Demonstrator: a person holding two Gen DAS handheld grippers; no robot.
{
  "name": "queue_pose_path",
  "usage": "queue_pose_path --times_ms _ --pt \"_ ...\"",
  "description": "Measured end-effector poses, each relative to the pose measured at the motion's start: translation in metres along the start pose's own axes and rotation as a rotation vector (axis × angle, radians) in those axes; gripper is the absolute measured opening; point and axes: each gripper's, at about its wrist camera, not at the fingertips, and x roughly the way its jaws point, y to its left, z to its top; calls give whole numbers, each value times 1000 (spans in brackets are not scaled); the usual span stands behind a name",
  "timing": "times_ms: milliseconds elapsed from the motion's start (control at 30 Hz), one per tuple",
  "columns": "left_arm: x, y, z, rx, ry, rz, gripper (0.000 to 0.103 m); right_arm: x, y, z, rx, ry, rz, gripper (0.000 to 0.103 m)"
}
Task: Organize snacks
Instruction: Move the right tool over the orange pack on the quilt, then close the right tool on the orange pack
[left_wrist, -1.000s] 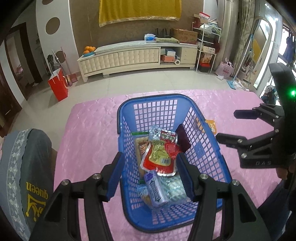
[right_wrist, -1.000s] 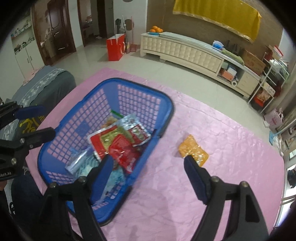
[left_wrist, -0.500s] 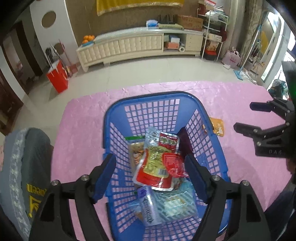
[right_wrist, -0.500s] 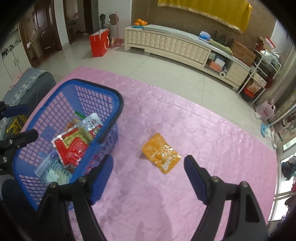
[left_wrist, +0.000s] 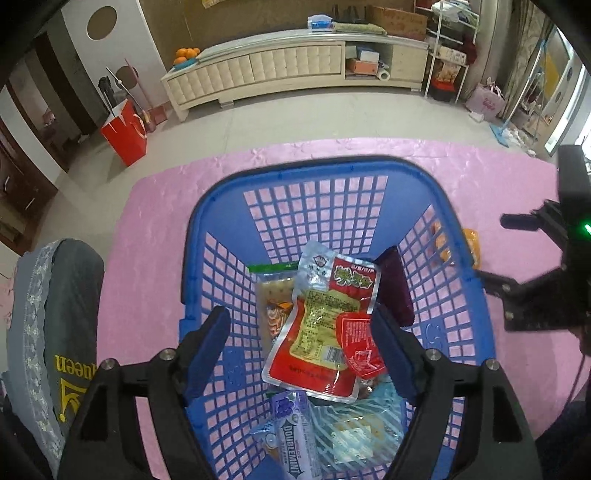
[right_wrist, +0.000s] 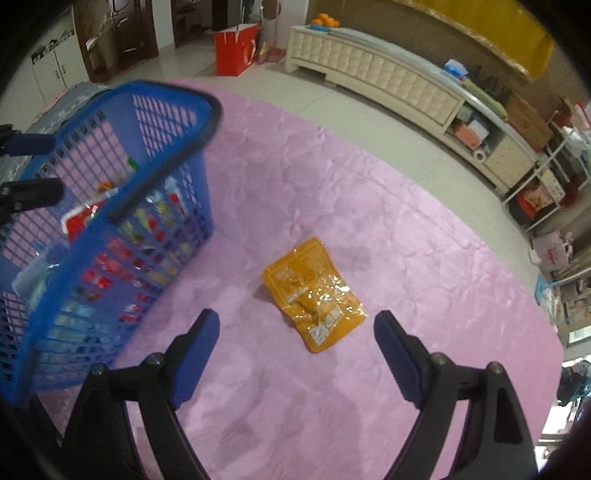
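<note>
One orange packet (right_wrist: 312, 295) beside the basket (right_wrist: 122, 206): light, crinkly, slippery. My right tool (right_wrist: 295, 332), just opened wider and empty, should pinch its edge.

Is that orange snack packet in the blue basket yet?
No, out. The orange packet lies flat on the pink cloth, beside the basket.
</note>
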Motion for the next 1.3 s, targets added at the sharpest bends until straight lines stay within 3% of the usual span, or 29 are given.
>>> queue_pose_path --times_ms 233,333,467,600,700,733,900,967,1033,1067,1300 --pt "10 -7 6 8 4 54 77 37 -12 9 -33 1 53 89" --pt "16 -13 11 0 -1 117 77 48 -17 10 -38 6 57 89" --pt "23 -19 17 -5 8 111 77 64 -27 10 -24 36 106 88" --pt "27 -25 18 29 6 153 77 63 -27 0 -46 -2 112 87" --pt "31 -25 17 25 13 145 77 55 -28 -6 -26 -21 125 65" --pt "32 -25 16 23 17 143 77 51 -27 -8 -23 -26 161 51" --pt "31 -24 12 19 19 132 77 44 -18 -15 -38 -26 150 37" --pt "30 -24 12 17 16 127 77 41 -20 -16 1 -24 193 20" --pt "28 -23 10 17 9 125 77 41 -28 -17 60 -28 245 13" --pt "26 -24 10 16 5 123 77 41 -32 -17 83 -33 262 1" --pt "10 -17 6 6 -26 115 77 19 -21 -24 81 -56 255 1"
